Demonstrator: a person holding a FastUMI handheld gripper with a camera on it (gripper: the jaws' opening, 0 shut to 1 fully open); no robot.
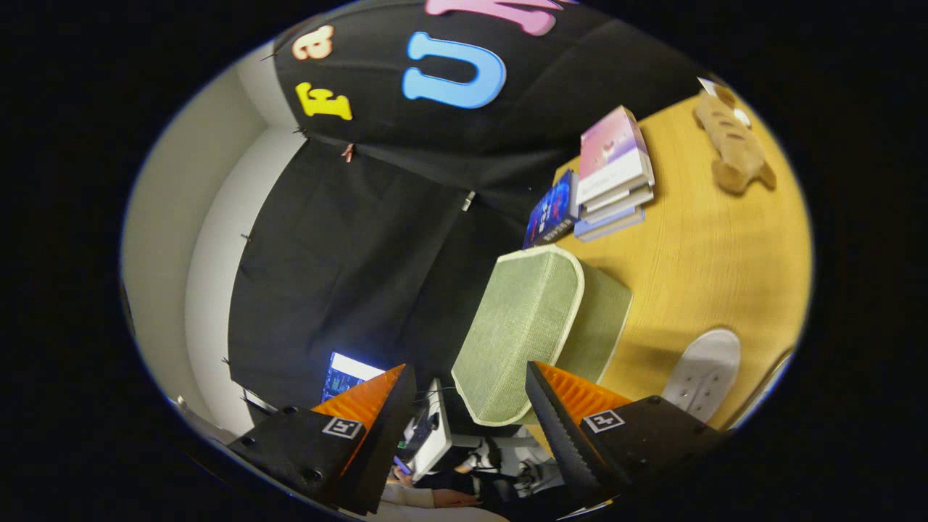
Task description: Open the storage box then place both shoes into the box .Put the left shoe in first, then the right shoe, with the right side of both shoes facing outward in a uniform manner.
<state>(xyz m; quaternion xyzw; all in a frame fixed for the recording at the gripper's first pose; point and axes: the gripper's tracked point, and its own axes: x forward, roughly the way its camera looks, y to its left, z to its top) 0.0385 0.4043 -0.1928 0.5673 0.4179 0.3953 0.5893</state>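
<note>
The jaws [471, 406] are standing wide apart, gripping nothing. Just ahead of them, the green storage box [525, 330] is sitting closed on the wooden surface [696, 246]. One white shoe [703, 373] is lying sole-up beside the box, off to the right finger's side. Beyond are stacked books [612, 174] and a plush toy [732, 141].

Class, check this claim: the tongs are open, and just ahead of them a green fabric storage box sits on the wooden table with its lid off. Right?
Not quite. The gripper view shows the tongs open, and the green storage box on the wooden table has its lid on, not off.
</note>
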